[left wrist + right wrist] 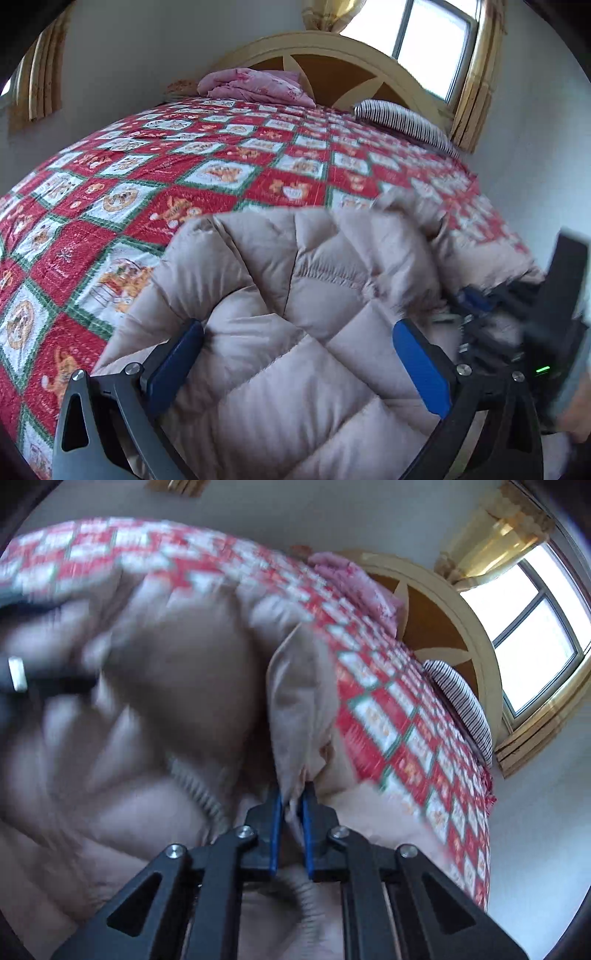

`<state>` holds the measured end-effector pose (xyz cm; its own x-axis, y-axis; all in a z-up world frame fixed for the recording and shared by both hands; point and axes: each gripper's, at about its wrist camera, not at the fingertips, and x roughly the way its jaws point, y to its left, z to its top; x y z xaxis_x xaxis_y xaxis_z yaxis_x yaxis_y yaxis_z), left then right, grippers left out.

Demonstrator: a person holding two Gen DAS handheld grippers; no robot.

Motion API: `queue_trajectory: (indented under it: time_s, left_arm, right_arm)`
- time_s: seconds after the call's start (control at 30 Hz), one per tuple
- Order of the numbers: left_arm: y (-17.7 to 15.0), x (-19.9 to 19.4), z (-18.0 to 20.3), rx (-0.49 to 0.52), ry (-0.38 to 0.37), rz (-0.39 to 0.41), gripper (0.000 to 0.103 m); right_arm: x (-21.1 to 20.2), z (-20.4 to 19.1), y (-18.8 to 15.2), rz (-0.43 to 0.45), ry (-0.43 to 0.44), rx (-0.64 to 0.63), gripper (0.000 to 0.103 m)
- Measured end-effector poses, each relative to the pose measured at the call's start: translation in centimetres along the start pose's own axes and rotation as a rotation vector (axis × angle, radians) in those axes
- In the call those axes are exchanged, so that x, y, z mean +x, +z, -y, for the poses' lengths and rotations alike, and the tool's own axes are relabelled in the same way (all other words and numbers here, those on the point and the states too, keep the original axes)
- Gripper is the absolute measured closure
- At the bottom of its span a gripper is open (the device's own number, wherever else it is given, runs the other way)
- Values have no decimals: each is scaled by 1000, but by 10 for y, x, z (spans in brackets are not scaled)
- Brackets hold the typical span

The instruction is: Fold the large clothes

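Puffy beige quilted down jacket (pixel 295 295) lies on bed with red-white-green patchwork quilt (pixel 166 177). Left gripper (pixel 295 354) – jaws wide apart over jacket, gripping nothing. Right gripper (pixel 291 812) – jaws clamped on jacket fabric fold.

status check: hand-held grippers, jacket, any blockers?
Left hand-held gripper open over jacket. Right hand-held gripper shut on jacket fabric. Jacket unfolded on bed. No blockers seen.
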<state>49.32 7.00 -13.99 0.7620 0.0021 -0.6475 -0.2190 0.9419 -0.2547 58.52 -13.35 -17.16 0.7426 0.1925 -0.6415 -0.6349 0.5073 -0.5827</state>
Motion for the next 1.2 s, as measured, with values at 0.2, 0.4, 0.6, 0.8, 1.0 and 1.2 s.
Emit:
queue_trajectory:
  time_s: [0.2,0.4,0.6,0.8,1.0,1.2]
  left_arm:
    - [77,-45,33,35,-166,176,1]
    - [90,62,83,259,-26,-18,1]
    - [43,102,34,178,49,-160,1]
    - [30,99,41,215,80,-123,1]
    - [31,102,42,227,100,-106,1]
    - [30,101,40,218,94,-97,1]
  right_arm:
    - [-1,-5,-3,36,-22,11,92]
    - [-2,-5,-3,40,-15,12,92]
    - [-1,0,-3,53,-3,24,91]
    - [-15,11,-5,44,71,60,76]
    - [-59,102,7,145,149,498,30]
    - [18,166,-2,-203,101,881,56]
